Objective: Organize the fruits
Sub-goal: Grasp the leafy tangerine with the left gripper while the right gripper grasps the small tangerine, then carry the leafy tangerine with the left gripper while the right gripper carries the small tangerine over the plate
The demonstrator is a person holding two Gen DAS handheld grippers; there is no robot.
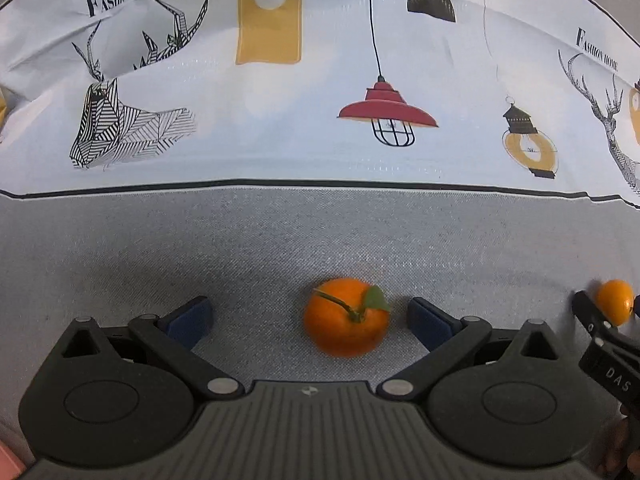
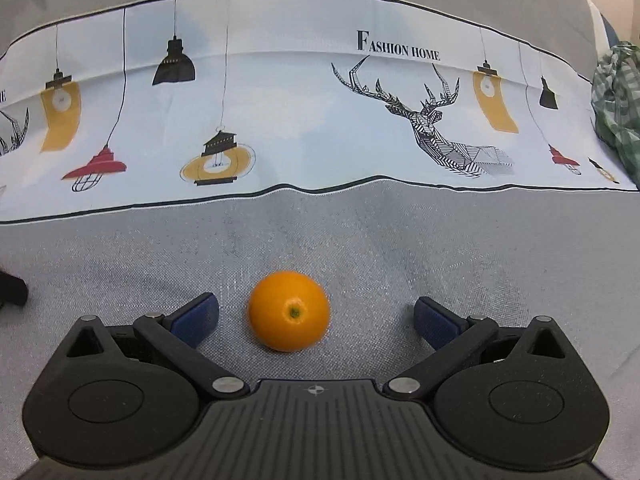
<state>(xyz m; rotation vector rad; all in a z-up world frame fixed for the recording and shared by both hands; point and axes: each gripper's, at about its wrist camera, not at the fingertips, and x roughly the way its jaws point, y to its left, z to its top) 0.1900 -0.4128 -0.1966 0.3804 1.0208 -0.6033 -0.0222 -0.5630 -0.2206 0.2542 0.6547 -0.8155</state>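
Grey tablecloth [image 1: 120, 248] with a white printed band of lamps and deer [image 2: 304, 120] across the far side. Left gripper [image 1: 310, 320] spread wide around a leafy-stemmed orange [image 1: 346, 318], pads not touching it. Right gripper [image 2: 316, 318] likewise spread around a plain orange [image 2: 289, 311]. Green checked cloth [image 2: 618, 104], possibly a bag, far right

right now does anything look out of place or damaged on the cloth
Nothing damaged or spilled. One orange with a stem and leaf and one plain orange sit intact on the grey cloth, each between open jaws. The printed cloth behind is creased.
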